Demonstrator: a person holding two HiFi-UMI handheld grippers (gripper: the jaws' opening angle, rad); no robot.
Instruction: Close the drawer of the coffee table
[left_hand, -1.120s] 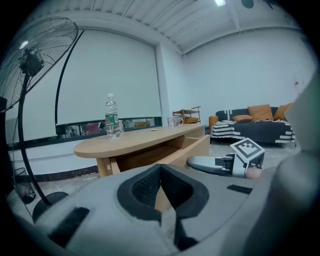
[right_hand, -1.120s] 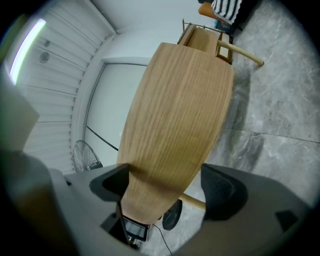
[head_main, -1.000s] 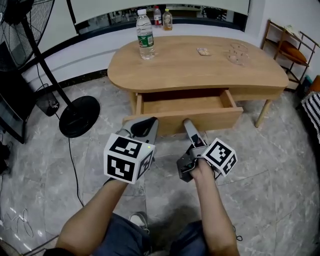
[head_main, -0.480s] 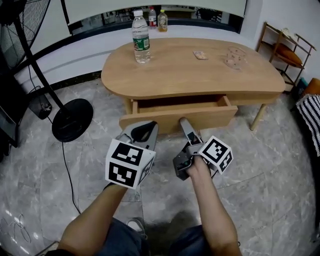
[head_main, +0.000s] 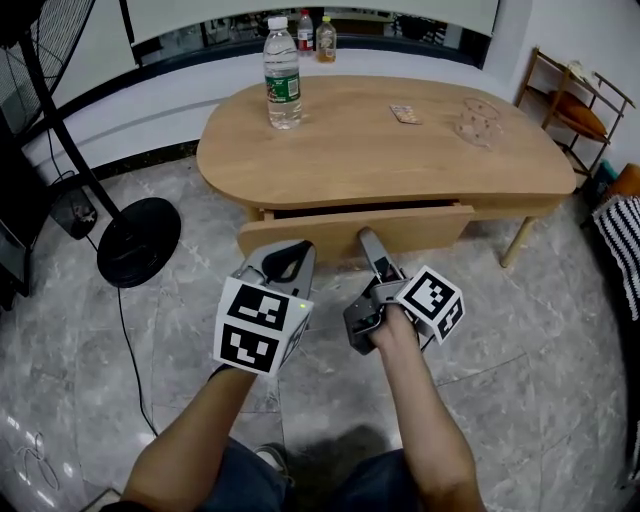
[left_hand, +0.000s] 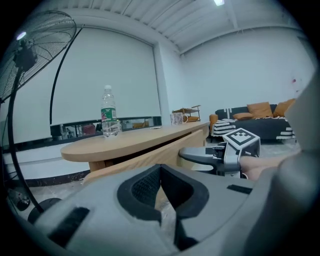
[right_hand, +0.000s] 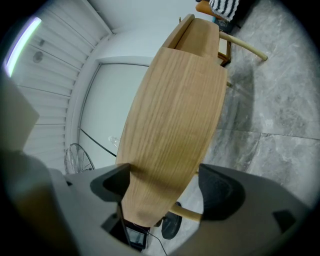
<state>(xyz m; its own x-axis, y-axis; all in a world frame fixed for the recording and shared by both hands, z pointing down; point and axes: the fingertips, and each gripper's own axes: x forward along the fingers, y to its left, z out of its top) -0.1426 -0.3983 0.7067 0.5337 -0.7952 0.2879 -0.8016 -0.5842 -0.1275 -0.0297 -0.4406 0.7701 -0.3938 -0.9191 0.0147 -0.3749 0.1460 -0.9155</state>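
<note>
Your right gripper, jaws spread, looks to press on the drawer front of the coffee table. Your left gripper, jaws pressed together, hangs just beside it. A thin gap separates the drawer from fully shut. Shove too hard and the jolt could topple the water bottle.

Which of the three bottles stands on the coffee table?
The tall clear water bottle with the green label, near the far left edge of the table. The two smaller bottles stand behind the table, not on it.
</note>
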